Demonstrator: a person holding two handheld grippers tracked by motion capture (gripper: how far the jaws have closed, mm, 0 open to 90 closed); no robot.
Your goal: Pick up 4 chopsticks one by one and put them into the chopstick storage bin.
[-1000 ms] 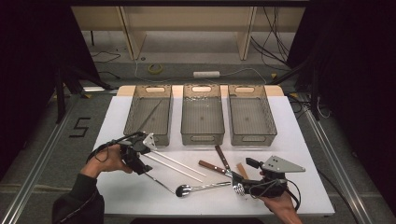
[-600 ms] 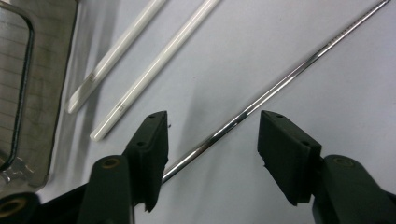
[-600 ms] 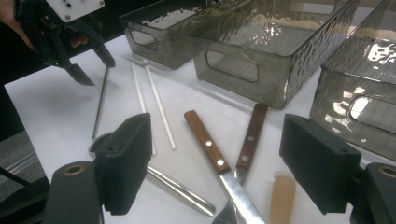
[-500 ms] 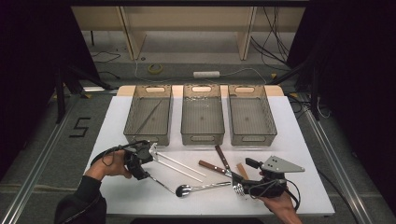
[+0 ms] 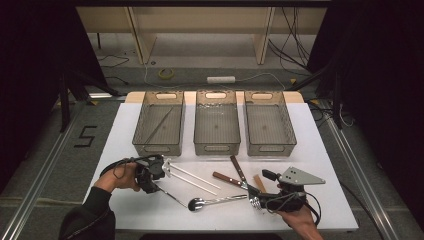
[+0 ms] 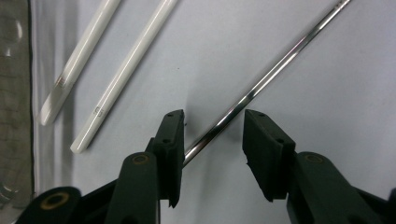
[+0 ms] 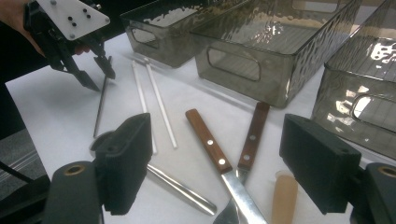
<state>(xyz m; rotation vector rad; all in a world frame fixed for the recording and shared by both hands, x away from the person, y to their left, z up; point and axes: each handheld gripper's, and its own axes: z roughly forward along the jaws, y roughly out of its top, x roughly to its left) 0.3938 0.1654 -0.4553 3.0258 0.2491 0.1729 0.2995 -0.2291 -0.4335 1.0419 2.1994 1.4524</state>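
1. Left gripper (image 6: 212, 135): jaws, just closing, straddle the metal rod (image 6: 261, 84) on the white table (image 5: 125, 130), pads not yet pressing.
2. Right gripper (image 5: 260, 201): jaws parked wide apart near the table's front edge.

Left gripper (image 6: 212, 135) jaws closing astride steel rod (image 6: 261, 84), perhaps not yet gripping; two white sticks (image 6: 123, 72) beside.

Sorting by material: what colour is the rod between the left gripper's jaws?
Shiny silver metal rod, clearest in the left gripper view.
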